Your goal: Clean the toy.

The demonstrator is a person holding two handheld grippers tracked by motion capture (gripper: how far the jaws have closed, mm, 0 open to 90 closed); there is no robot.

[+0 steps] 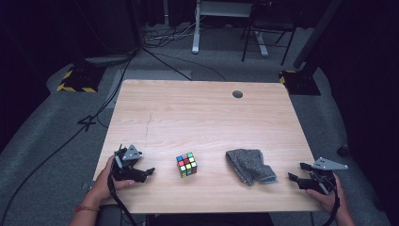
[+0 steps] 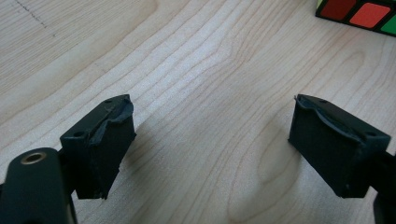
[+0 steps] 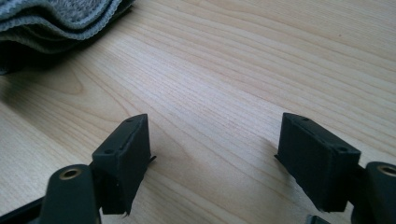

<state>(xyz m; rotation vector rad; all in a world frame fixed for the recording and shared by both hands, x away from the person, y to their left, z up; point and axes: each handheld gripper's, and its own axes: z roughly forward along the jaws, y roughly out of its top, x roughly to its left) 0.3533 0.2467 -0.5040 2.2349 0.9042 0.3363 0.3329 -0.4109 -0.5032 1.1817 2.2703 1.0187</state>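
Rubik's cube (image 1: 187,164), scrambled with red, green, yellow and blue stickers, sits near the front of the wooden surface (image 1: 197,113), left of a folded grey cloth (image 1: 250,165). Left tongs (image 1: 148,172) and right tongs (image 1: 295,172) both stand open, empty. In the left gripper view the cube is cut off at the top edge.

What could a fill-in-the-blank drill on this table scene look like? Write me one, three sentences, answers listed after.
1. The puzzle cube sits on the table between the left gripper and the grey ____.
2. The jaws of the right gripper stand ____, with nothing between them.
3. The folded cloth lies nearest the ____ gripper.

Missing words: cloth; open; right
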